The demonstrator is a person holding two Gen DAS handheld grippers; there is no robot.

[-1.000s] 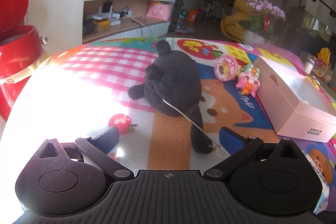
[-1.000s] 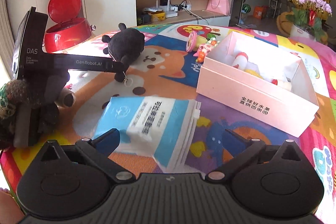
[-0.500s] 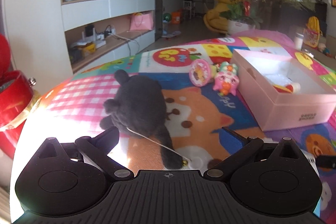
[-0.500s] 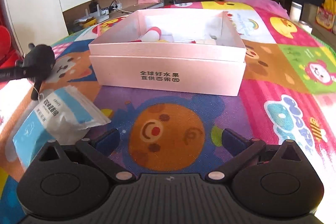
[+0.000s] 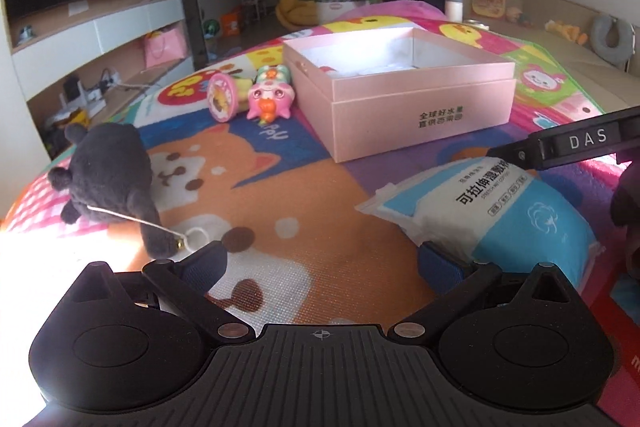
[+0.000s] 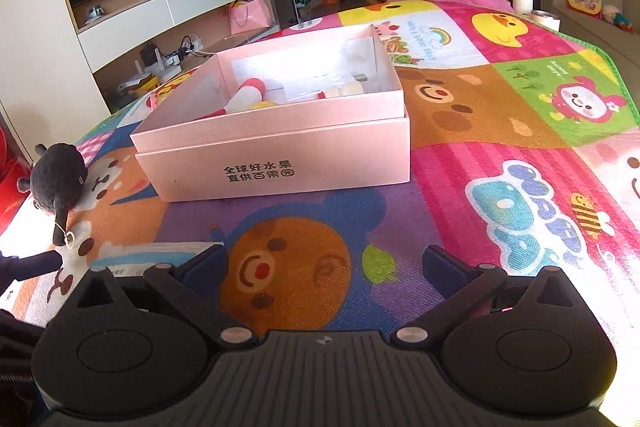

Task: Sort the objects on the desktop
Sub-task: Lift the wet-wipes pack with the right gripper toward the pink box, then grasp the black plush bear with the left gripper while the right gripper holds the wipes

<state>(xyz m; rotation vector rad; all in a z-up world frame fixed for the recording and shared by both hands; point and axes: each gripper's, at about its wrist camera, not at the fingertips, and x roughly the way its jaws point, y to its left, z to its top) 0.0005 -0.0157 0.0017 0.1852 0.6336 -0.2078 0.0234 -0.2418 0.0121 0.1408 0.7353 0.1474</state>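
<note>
Both tools swung right; fuzzy black plush (image 5: 108, 171) beside rigid pink box (image 5: 420, 107).

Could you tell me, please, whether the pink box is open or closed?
Open: the pink box has no lid on it, and several small items show inside.
</note>
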